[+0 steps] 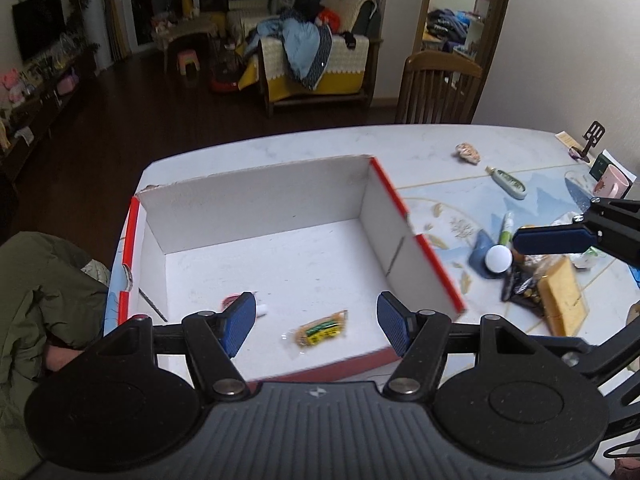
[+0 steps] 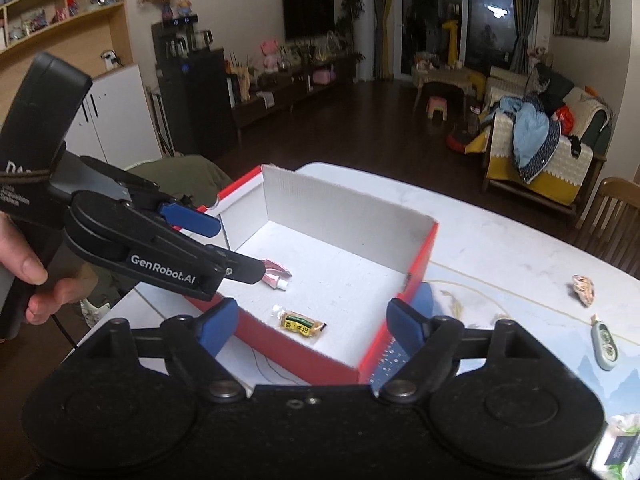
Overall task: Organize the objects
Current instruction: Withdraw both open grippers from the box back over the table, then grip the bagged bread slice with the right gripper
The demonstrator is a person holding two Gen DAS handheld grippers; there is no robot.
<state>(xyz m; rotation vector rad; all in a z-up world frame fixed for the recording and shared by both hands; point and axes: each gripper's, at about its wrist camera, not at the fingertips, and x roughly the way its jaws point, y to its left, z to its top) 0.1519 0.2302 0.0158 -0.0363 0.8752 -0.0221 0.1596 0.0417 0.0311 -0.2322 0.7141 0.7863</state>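
A cardboard box (image 1: 256, 200), red outside and white inside, stands open on the marble table (image 1: 420, 140). On its floor lie a yellow snack packet (image 1: 318, 330) and a pink tube (image 1: 262, 311), which is half hidden behind a finger. My left gripper (image 1: 316, 324) hangs open above the box's near side, holding nothing. The right wrist view shows the same box (image 2: 344, 204), packet (image 2: 300, 324) and tube (image 2: 276, 276). There my right gripper (image 2: 314, 328) stands open and empty over the near corner. The left gripper (image 2: 232, 246), held by a hand (image 2: 24, 276), reaches over the box's left rim.
Right of the box lie loose items: a shell-like piece (image 1: 468, 153), a flat green-white bottle (image 1: 510, 184), a white ball (image 1: 499, 258), a yellow sponge-like block (image 1: 560, 300) and a pink mug (image 1: 610, 186). A wooden chair (image 1: 440, 88) stands behind the table. A green jacket (image 1: 48, 288) lies at the left.
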